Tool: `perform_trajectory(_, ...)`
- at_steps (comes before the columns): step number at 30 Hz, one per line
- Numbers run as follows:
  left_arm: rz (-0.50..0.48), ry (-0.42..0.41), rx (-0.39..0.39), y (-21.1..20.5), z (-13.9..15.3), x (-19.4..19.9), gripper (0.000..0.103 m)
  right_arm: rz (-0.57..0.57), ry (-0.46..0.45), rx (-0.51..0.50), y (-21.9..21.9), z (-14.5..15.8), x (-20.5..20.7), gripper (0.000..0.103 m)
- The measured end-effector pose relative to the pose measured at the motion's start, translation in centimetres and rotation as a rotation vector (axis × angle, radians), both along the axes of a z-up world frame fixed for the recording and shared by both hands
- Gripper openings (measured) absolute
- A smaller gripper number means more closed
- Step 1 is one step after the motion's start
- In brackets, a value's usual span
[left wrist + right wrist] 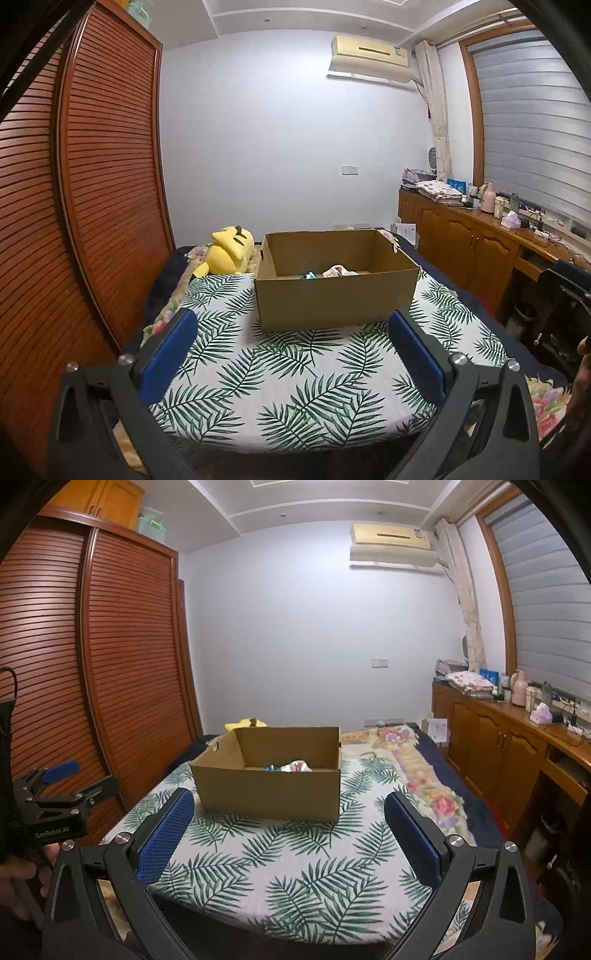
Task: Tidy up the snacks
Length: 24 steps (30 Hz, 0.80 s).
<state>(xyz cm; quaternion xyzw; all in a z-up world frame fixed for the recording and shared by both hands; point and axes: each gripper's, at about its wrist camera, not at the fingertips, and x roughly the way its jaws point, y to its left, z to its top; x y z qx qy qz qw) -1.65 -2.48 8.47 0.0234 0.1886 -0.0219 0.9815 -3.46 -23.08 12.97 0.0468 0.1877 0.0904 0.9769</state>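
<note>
— Looking along the left gripper, what sits ahead of it?

— A cardboard box, open-topped, plain brown and rectangular, resting on the bed beyond the fingertips and not touching them. Both blue pads stand wide apart with nothing between them.

— And the snacks?

— Down inside the box: a crinkled pale wrapper and, just beside it, a small shiny teal packet. Only their tops show over the near wall.

— How about the right gripper?

— Jaws likewise spread wide and empty. Its pads carry a fine knurled texture. The box lies ahead and slightly to its left, apart from the fingers.

— What is the box lying on?

— A white cloth printed with green palm fronds, spread flat over a floral bedcover.

— Anything near the box?

— A soft yellow plush toy lies just beside its far left corner. A slatted reddish wooden wardrobe runs along the left of the bed.
</note>
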Motion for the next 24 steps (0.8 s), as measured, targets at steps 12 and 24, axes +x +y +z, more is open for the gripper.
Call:
perform_trajectory(12,0.009,0.008,0.026,-0.1,-2.0,-0.9,0.103,-0.021,0.028,-0.019,-0.2,-2.0,0.0,0.103)
perform_trajectory(24,0.017,0.015,0.008,0.4,-2.3,-0.8,0.103,-0.018,0.036,-0.013,-0.1,-2.3,0.0,0.103)
